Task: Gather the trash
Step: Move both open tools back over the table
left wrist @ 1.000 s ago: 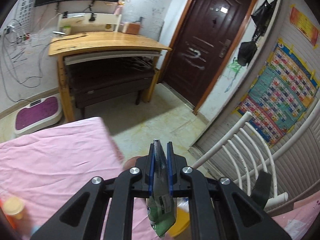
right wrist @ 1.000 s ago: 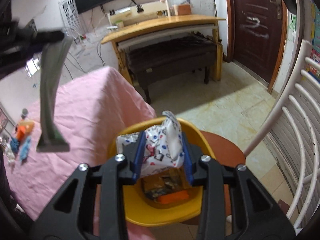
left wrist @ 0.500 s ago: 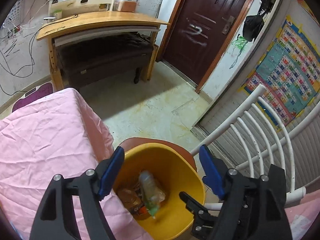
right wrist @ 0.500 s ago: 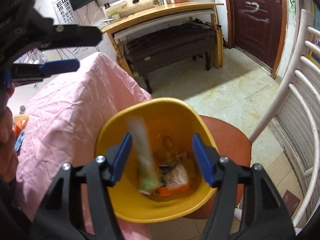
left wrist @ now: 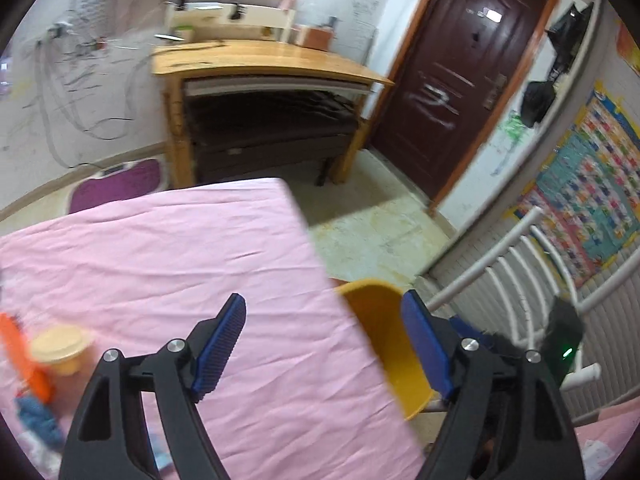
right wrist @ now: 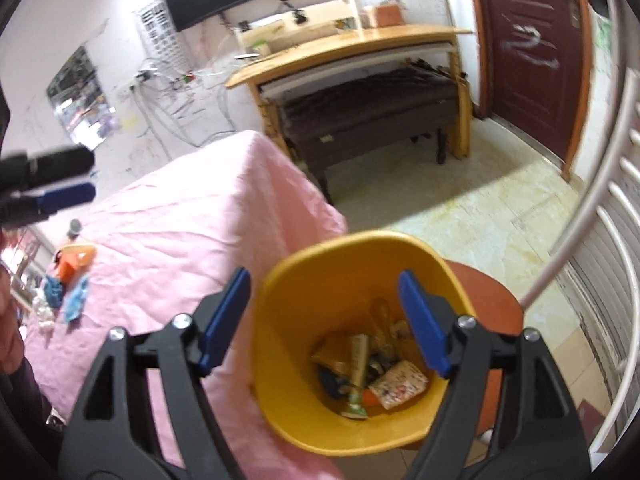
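Right now the right gripper [right wrist: 324, 320] hangs over the yellow bin [right wrist: 280, 280], jaws opening, empty; wrappers [right wrist: 362, 364] lie inside. Alongside, the left gripper [left wrist: 322, 340] opens empty above the pink tablecloth [left wrist: 160, 248], leftover scraps [right wrist: 70, 288] far off.

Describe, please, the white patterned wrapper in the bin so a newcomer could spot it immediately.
Find the pink-covered table; the yellow bin stands off its corner, on a reddish stool. At the bin's bottom, on the right, lies the wrapper: flat, white with small coloured speckles, unlike the tall pale green pouch beside it.
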Action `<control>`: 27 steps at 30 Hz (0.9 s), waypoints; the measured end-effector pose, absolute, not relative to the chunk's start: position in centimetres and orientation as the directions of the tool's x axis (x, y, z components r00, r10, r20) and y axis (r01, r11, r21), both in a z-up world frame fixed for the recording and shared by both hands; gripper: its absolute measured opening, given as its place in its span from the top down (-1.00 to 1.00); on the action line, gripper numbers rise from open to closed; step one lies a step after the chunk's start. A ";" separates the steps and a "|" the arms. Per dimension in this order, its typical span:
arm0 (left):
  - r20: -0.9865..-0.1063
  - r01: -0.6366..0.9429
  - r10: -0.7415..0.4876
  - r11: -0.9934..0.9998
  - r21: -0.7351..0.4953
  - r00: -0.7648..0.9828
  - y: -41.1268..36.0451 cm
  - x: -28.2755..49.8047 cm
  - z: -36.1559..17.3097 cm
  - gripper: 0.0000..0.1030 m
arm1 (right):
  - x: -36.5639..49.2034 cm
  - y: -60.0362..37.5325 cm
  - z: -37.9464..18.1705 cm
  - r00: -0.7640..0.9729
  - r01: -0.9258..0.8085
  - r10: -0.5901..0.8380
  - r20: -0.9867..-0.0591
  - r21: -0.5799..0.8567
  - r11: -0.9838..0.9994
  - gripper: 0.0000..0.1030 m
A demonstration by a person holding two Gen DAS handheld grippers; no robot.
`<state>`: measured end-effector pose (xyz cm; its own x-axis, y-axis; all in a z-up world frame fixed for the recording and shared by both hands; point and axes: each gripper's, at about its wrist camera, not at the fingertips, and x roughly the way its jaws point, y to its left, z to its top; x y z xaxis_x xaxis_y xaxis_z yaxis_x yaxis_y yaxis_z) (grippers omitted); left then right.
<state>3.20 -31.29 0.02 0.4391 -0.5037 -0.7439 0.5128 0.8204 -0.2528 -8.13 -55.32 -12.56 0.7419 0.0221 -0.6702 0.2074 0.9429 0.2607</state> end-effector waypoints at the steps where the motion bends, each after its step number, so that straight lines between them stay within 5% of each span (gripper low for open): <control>1: -0.749 0.492 -0.480 0.838 -0.237 0.457 -29.8 3.1 0.2 -0.47 | -7.7 -54.4 -11.9 0.746 0.186 0.032 -0.665 0.253 0.949 -0.43; 6: -0.765 0.366 -0.365 0.913 -0.182 0.530 -22.5 3.5 1.1 -0.48 | -5.8 -49.3 -9.6 0.761 0.064 0.111 -0.639 0.244 0.968 -0.45; 9: -0.769 0.244 -0.271 0.958 -0.153 0.579 -17.1 4.5 1.6 -0.48 | -5.0 -46.3 -8.7 0.759 -0.009 0.165 -0.630 0.243 0.970 -0.67; 16: -0.843 -0.027 -0.105 0.990 -0.140 0.528 -7.5 8.9 0.0 -0.48 | -2.9 -38.3 -8.1 0.716 -0.191 0.294 -0.633 0.228 0.955 -0.68; 27: -0.902 -0.074 -0.070 0.991 -0.112 0.426 -6.7 11.3 -4.5 -0.48 | -2.3 -32.8 -9.3 0.644 -0.324 0.376 -0.666 0.208 0.923 -0.74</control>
